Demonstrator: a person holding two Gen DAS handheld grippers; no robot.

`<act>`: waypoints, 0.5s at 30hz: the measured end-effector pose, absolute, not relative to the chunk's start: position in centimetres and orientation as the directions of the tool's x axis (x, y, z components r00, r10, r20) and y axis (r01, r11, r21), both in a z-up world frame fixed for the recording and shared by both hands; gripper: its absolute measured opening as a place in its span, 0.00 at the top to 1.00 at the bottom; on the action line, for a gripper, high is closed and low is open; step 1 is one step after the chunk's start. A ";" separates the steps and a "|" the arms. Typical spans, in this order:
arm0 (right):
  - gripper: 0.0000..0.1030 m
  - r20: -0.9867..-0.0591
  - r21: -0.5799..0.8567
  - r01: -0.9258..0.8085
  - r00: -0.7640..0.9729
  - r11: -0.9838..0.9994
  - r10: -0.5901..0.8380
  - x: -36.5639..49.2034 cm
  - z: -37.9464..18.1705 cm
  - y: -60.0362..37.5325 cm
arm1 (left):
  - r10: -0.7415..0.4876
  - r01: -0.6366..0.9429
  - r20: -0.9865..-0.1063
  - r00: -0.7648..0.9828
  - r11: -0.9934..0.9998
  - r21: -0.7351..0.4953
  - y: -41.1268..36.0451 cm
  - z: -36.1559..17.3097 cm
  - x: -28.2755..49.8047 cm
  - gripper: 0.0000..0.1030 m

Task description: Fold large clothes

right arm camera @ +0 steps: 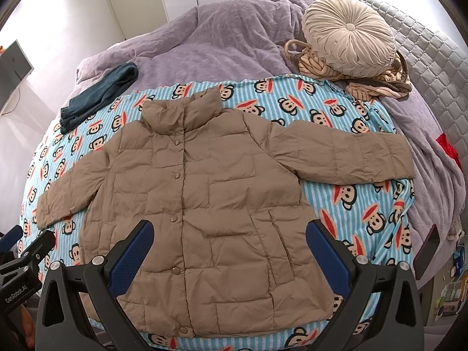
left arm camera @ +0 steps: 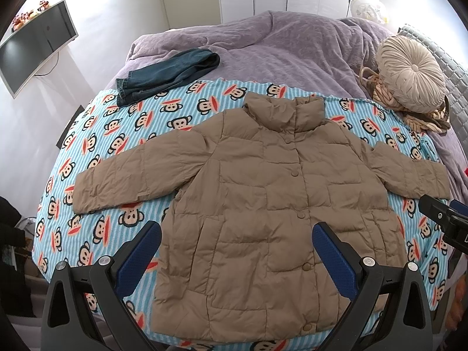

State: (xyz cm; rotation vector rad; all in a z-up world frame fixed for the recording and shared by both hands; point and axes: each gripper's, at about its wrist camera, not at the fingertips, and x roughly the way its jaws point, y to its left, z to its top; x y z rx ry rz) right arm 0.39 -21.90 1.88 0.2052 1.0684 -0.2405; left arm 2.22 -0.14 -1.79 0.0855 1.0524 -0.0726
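Observation:
A tan quilted puffer jacket [left arm camera: 257, 199] [right arm camera: 204, 199] lies flat and buttoned on a blue monkey-print blanket [left arm camera: 117, 134] [right arm camera: 365, 204], collar away from me, both sleeves spread out to the sides. My left gripper [left arm camera: 237, 234] hangs open above the jacket's lower half, nothing between its blue pads. My right gripper [right arm camera: 229, 231] is likewise open over the jacket's hem area, holding nothing. The right gripper's tip [left arm camera: 438, 216] shows at the right edge of the left wrist view, by the right sleeve cuff. The left gripper's tip [right arm camera: 29, 248] shows at the lower left of the right wrist view.
Folded dark jeans [left arm camera: 166, 73] [right arm camera: 99, 93] lie at the blanket's far left. A round beige cushion [left arm camera: 409, 73] [right arm camera: 348, 35] rests on a striped cloth at the far right. A purple bedspread [left arm camera: 278, 44] covers the bed. A monitor [left arm camera: 35, 41] hangs on the left wall.

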 end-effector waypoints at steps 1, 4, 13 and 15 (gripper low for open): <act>0.00 -0.883 0.050 0.291 0.460 0.955 -0.094 0.4 1.8 -22.0 | -0.019 0.102 -0.869 0.494 0.994 0.036 -0.2 -1.7 2.3 0.00; 0.00 -0.883 0.049 0.290 0.460 0.956 -0.094 0.3 1.6 -21.9 | -0.019 0.102 -0.869 0.494 0.994 0.037 -0.1 -1.8 2.2 0.00; 0.00 -0.884 0.050 0.293 0.457 0.955 -0.095 0.6 1.7 -21.9 | -0.019 0.101 -0.871 0.491 0.994 0.035 -0.1 -1.7 2.4 0.00; 0.00 -0.884 0.047 0.293 0.457 0.955 -0.096 0.5 1.6 -21.9 | -0.019 0.101 -0.871 0.490 0.994 0.035 0.0 -1.8 2.4 0.00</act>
